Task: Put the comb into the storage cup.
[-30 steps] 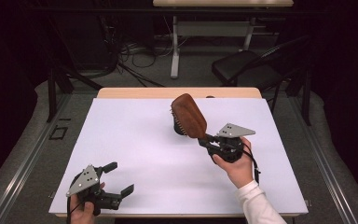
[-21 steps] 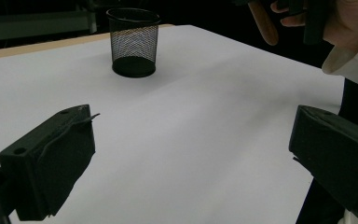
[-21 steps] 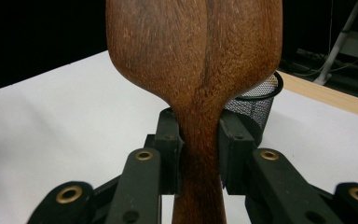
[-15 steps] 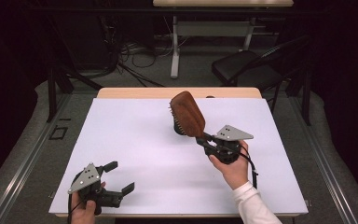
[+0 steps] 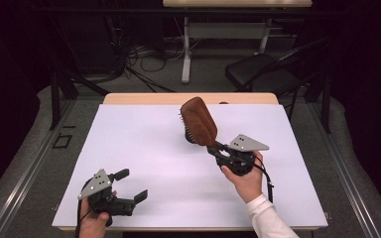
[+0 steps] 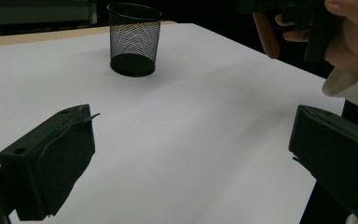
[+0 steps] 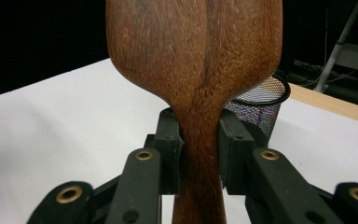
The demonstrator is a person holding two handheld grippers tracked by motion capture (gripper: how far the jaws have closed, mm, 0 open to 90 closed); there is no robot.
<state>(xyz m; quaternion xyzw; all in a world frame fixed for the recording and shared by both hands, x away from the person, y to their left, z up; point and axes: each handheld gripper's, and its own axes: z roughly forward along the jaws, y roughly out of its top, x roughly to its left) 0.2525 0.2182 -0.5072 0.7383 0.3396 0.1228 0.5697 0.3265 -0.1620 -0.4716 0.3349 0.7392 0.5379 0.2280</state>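
Wooden hairbrush (image 5: 199, 120): clamped by its handle in right gripper (image 5: 217, 147), jaws closed tight on either side of the narrow neck; head raised above the table, tilted up and away, bristles facing down toward the far side.
Black mesh cup (image 6: 135, 39): upright on white table (image 5: 144, 144), far centre, just behind and below the brush head; partly hidden by the head in the high view.
Left gripper (image 5: 131, 185): near front left corner of table, jaws spread wide, nothing between them, well apart from brush and cup.
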